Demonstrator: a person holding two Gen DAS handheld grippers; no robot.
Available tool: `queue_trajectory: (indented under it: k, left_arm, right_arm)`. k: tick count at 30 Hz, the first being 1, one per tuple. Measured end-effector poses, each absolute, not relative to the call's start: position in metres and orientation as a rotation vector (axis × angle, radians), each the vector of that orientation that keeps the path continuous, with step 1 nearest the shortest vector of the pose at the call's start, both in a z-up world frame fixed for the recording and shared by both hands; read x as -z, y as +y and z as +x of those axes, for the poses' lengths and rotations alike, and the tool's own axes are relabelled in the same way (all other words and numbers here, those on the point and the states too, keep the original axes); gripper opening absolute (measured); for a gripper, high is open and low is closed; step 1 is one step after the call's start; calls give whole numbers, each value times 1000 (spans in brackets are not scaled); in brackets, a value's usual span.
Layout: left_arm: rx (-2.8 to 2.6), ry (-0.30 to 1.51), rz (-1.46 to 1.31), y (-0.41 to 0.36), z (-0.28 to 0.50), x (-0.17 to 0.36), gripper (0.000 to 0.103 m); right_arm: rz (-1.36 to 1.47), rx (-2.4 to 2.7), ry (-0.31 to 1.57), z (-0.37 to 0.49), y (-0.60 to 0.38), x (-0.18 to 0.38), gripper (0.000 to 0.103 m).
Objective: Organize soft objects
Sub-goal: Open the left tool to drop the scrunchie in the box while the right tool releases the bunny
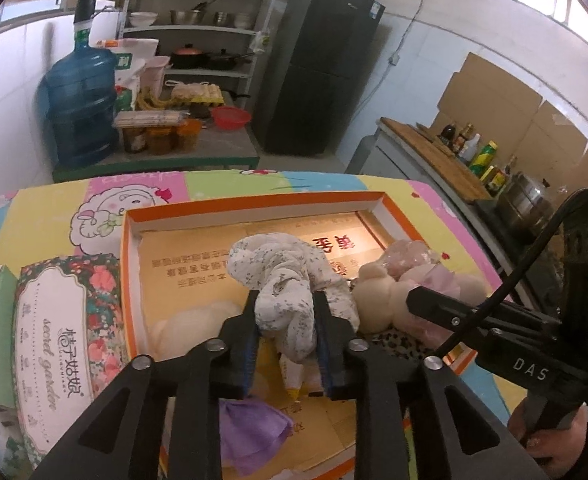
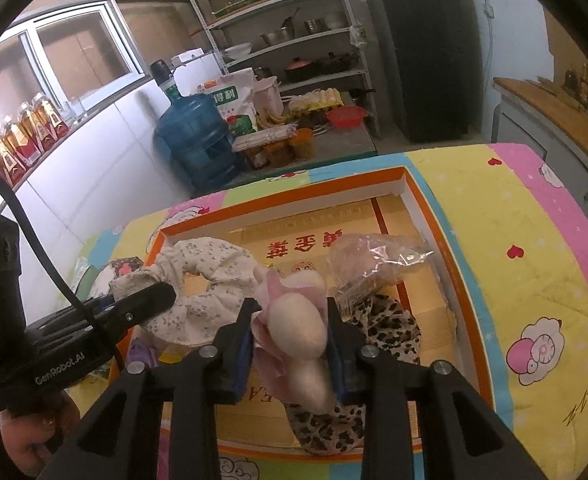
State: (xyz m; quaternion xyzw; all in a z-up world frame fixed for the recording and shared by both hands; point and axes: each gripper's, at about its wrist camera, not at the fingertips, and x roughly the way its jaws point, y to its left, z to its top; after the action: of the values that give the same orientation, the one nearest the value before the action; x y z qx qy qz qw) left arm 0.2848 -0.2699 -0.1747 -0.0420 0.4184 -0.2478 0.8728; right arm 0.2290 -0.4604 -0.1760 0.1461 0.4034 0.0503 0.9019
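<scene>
Black jaws of my left gripper (image 1: 285, 312) fill the bottom of the left wrist view, clamped on a white floral scrunchie (image 1: 290, 280) that bunches up between the blue-lined pads at centre frame. My right gripper (image 2: 290, 320), at the bottom centre of its own view, is clamped on a cream plush scrunchie (image 2: 298, 328) with pink fabric folded against it.

Both items sit over the orange-rimmed shallow box (image 1: 254, 202), which occupies the middle of each view and has a yellow printed base. Inside the box:
- leopard-print scrunchie (image 2: 390, 328), just right of and under my right gripper;
- clear plastic packet with pale pink contents (image 2: 374, 256), at the box's far right;
- purple cloth (image 1: 250, 432), bottom centre of the left view, below my left jaws;
- pale cream fluffy item (image 1: 190, 328), near the box's left wall.

Outside the box, lower left of the left view: a floral-printed carton (image 1: 62, 328), touching the box's left wall. Everything rests on a pastel cartoon-print cover (image 2: 534, 280).

Upper part of both frames: blue water jug (image 1: 80, 104) at left, metal shelf rack with pots and bowls (image 1: 198, 28) at centre, dark refrigerator (image 1: 318, 72) to its right. My hand (image 1: 554, 440) shows in the lower right corner of the left view.
</scene>
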Motion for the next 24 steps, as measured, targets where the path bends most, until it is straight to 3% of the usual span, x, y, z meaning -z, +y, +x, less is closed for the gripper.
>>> queue_trajectory:
  k: [5,24]
  left_arm:
    - [507,852,-76,-268,283,171,47]
    - [552,797,-74,-256,274,146,50]
  right_arm:
    - [305,-100,837,229,-462,176,52]
    - [294,-9,805,206,-468,155,52]
